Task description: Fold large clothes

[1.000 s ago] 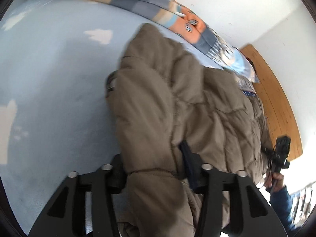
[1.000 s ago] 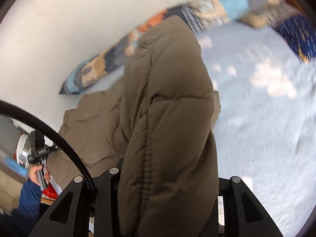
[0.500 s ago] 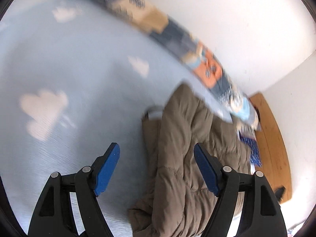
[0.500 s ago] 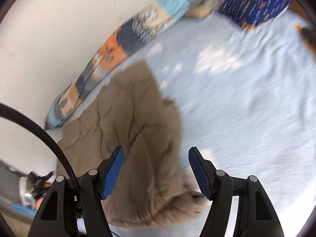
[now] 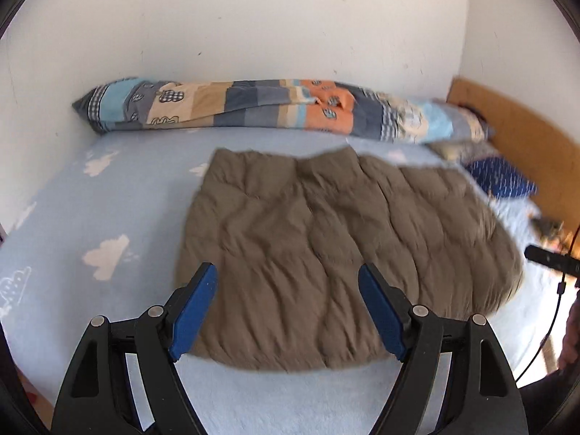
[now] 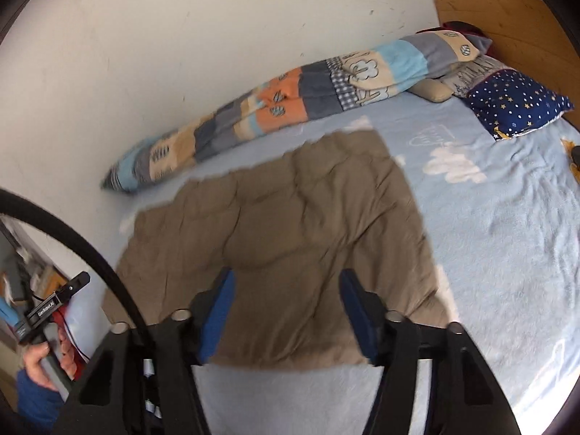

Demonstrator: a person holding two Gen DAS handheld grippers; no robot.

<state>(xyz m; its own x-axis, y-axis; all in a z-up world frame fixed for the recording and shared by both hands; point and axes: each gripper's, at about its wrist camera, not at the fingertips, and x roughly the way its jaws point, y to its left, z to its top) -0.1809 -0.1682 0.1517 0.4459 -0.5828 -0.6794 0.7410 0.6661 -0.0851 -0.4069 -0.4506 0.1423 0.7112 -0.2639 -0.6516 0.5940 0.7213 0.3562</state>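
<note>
- The bed (image 5: 108, 217), under its pale blue cloud-print sheet, carries everything here; your brown quilted jacket (image 5: 326, 246) lies flat near the middle of it, just short of the rolled patchwork blanket (image 5: 275, 105) along the wall.
- The jacket (image 6: 282, 239) reads as a compact, roughly rectangular slab with no sleeve or hood sticking out, so I judge the folding mostly done; whether one more halving is wanted, you must decide.
- The star-print pillow (image 6: 518, 105) sits by the wooden headboard (image 6: 507, 14), well apart from the jacket.
- Your left gripper (image 5: 288, 311) has its blue pads spread wide and grips nothing, hovering over the jacket's near edge.
- Your right gripper (image 6: 286, 311) is likewise parted and empty, above the same edge.
</note>
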